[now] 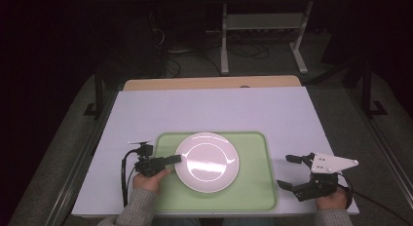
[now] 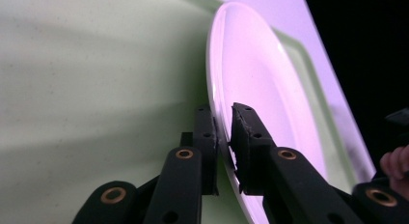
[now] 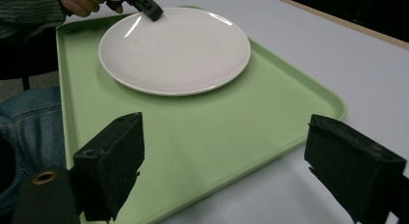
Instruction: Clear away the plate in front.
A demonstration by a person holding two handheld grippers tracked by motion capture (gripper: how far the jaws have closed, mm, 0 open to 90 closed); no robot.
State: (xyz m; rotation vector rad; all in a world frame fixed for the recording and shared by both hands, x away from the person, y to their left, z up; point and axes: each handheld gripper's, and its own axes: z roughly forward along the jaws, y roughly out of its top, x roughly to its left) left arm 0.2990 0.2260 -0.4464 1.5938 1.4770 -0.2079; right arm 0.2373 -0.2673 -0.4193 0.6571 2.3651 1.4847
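Observation:
A white plate (image 1: 207, 161) lies flat on a green tray (image 1: 253, 187). My left gripper (image 1: 178, 159) reaches in from the left, and its jaws straddle the plate's left rim. In the left gripper view the plate (image 2: 260, 64) has its rim between the pads of that gripper (image 2: 223, 113), one above and one below, with a thin gap, so the grip looks slack. My right gripper (image 1: 284, 171) rests on the table right of the tray, jaws wide open and empty. The right gripper view looks between those jaws (image 3: 224, 122) at the tray (image 3: 217, 137), the plate (image 3: 173, 50) and the left gripper (image 3: 144, 7).
A pale lilac sheet covers the table (image 1: 214, 109), with a wooden strip (image 1: 209, 83) along its far edge. Beyond it the dark floor holds a desk frame (image 1: 263, 26) and cables. A person's denim-clad knee (image 3: 24, 132) is at the tray's near side.

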